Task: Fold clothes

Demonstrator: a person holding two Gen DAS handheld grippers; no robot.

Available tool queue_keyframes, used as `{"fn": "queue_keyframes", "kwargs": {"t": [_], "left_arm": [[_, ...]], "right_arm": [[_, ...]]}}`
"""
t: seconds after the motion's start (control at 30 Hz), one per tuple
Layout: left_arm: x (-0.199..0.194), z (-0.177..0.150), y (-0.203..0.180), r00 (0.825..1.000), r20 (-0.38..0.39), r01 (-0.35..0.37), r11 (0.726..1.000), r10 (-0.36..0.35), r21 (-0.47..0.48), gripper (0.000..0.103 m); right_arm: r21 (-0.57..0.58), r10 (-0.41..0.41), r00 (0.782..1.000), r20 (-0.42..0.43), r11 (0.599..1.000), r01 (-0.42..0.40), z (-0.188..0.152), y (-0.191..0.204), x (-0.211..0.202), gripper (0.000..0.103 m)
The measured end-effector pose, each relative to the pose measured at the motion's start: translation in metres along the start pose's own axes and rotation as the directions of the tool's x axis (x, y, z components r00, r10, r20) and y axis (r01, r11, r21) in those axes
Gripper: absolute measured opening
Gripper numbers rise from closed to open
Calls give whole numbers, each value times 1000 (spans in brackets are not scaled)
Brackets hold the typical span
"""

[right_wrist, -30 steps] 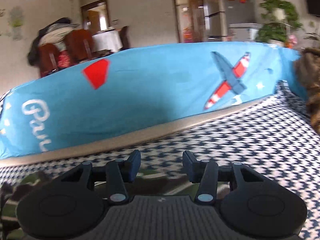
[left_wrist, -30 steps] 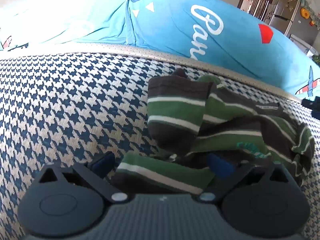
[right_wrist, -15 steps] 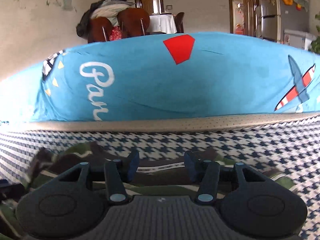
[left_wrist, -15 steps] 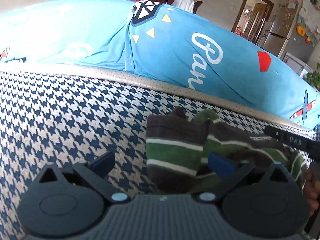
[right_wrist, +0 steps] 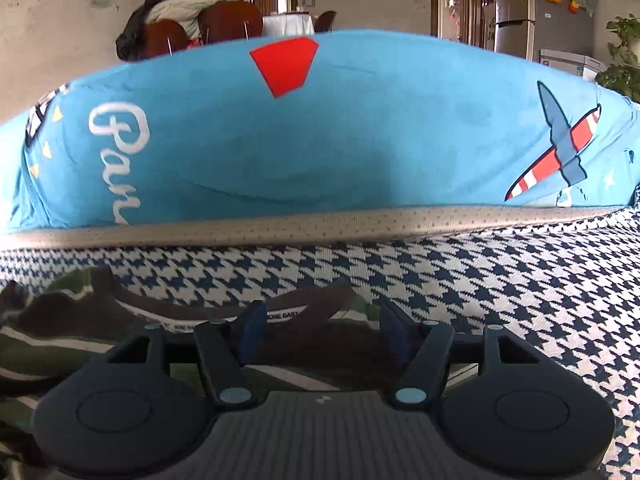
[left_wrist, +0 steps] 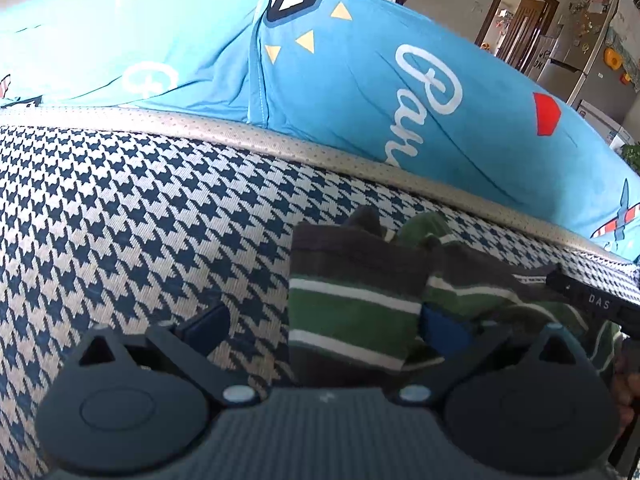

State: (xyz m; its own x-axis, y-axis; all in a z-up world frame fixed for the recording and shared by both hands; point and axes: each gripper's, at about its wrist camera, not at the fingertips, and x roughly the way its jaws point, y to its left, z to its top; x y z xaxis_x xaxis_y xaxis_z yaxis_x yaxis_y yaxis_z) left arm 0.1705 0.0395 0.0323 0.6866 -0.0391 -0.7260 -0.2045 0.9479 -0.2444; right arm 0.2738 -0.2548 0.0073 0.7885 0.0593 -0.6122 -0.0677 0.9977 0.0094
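R gripper (right_wrist: 322, 330) opening over shirt label (right_wrist: 280, 315)

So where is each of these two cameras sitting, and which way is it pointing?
Left wrist: rides on the left gripper, looking down along its open fingers at the striped garment on the houndstooth cushion; the right gripper's tip shows at the right edge.
Right wrist: rides on the right gripper, jaws opening, low over the garment's collar.
Shared: the garment, the cushion and the blue printed sheet.

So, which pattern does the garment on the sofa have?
The garment has dark brown and green bands with thin white stripes. The left wrist view shows it best.
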Motion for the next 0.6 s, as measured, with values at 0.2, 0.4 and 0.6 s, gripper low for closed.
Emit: {"fn": "queue_keyframes", "kwargs": {"t": [0.2,0.4,0.6], "left_arm": [[4,-2,0,1000,-6,-23,999,23,22,103],[5,-4,-3,999,3,-46,998,46,45,103],[4,-3,-1,999,5,-40,998,40,46,103]], "right_arm": [[11,-10,1000,10,1000,10,1,0,6,18],[34,-64,996,69,997,62,7,4,2,9],[91,-146,974,172,987,131,17,10,-8,9]]}}
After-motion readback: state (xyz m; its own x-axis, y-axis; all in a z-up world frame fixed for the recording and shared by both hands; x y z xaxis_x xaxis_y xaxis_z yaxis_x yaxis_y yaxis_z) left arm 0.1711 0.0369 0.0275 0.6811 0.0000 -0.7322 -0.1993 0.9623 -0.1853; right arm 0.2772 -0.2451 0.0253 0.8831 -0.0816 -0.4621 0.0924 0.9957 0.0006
